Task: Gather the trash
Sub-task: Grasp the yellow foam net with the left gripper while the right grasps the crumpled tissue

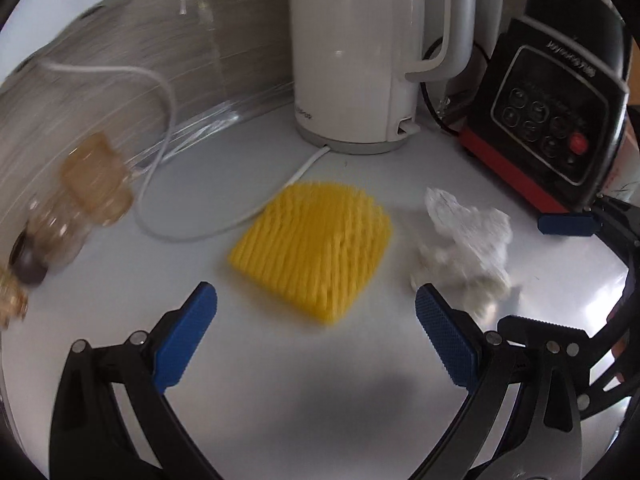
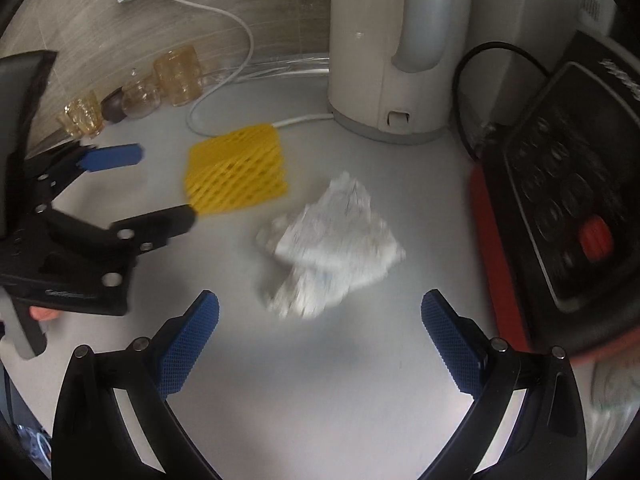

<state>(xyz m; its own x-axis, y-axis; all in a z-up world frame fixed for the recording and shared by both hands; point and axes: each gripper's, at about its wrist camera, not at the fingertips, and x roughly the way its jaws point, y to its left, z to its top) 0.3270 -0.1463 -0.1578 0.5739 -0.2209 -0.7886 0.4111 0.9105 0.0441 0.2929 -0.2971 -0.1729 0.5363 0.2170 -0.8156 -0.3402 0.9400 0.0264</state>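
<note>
A yellow foam fruit net (image 1: pixel 312 248) lies flat on the pale counter (image 1: pixel 280 380), just ahead of my left gripper (image 1: pixel 316 300), which is open with nothing between its blue pads. Right of the net sits a crumpled white tissue (image 1: pixel 468 248). In the right wrist view the tissue (image 2: pixel 336 248) lies just in front of my right gripper (image 2: pixel 320 300), also open and holding nothing. The yellow net (image 2: pixel 236 168) is further back on the left, with the left gripper (image 2: pixel 166 182) open at its near left edge. The right gripper (image 1: pixel 520 272) shows at the right of the left wrist view.
A white electric kettle (image 1: pixel 356 60) stands behind the net, its white cable (image 1: pixel 160 120) looping left. A black and red appliance with buttons (image 1: pixel 560 120) sits at the right. Several amber glass cups (image 2: pixel 176 76) line the wall at the back left.
</note>
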